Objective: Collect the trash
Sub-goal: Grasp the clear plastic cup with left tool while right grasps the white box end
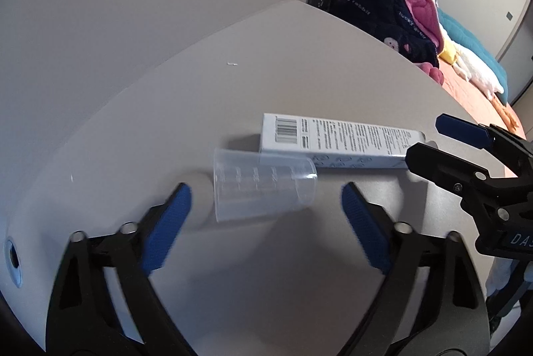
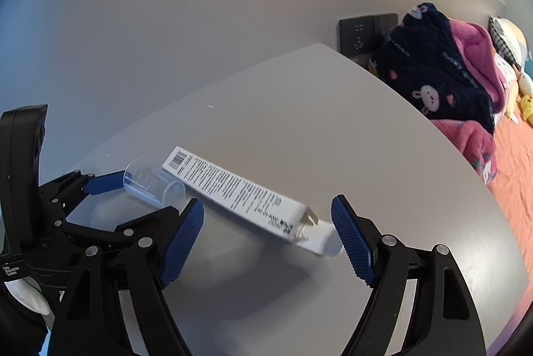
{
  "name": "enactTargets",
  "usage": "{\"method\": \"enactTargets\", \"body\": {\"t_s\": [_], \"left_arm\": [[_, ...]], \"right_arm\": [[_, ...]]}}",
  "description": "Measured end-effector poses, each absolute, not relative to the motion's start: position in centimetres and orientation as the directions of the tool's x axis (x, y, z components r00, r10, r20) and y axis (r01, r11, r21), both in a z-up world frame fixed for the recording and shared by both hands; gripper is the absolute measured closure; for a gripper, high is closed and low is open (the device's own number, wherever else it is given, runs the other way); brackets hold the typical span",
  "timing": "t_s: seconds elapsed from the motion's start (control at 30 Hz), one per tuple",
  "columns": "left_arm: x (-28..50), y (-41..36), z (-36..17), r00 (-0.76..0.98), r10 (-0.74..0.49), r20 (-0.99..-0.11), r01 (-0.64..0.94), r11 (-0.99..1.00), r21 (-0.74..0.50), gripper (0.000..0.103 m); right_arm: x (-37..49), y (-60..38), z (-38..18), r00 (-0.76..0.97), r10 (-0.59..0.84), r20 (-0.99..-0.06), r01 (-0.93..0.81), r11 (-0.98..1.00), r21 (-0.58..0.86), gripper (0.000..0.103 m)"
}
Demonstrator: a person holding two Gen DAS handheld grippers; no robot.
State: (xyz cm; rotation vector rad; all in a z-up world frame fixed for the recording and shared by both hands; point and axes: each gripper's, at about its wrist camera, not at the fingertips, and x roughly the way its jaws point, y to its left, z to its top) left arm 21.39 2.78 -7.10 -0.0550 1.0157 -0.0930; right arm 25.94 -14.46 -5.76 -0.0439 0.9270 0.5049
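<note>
On the grey table (image 1: 299, 63) I see a clear plastic cup (image 1: 263, 186) on its side, touching a white carton (image 1: 336, 139) at its one o'clock. My left hand-held gripper (image 1: 266, 222) is released, the cup just ahead of its jaws. My right hand-held gripper (image 2: 266, 236) is released around the carton's open end.

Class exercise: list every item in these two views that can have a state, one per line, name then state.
Cup: clear, on its side on the table, empty.
Box: lying flat, end flap open, beside the cup.
Left gripper: open, jaws either side of the cup, not gripping.
Right gripper: open, around the box's open end, not gripping.
</note>
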Motion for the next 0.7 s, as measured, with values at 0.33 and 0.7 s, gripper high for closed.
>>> {"method": "enactTargets", "body": {"t_s": [0.33, 0.7], "left_arm": [[21.7, 3.6, -7.5, 0.529, -0.132, -0.839, 0.082, 0.991, -0.104, 0.047], [20.7, 6.5, -7.1, 0.537, -0.103, -0.837, 0.014, 0.993, -0.113, 0.047]], "right_arm": [[26.9, -12.6, -6.9, 0.475, 0.384, -0.792, -0.481, 0.867, 0.132, 0.023], [27.5, -10.6, -7.8, 0.486, 0.347, -0.802, -0.545, 0.838, 0.032, 0.053]]}}
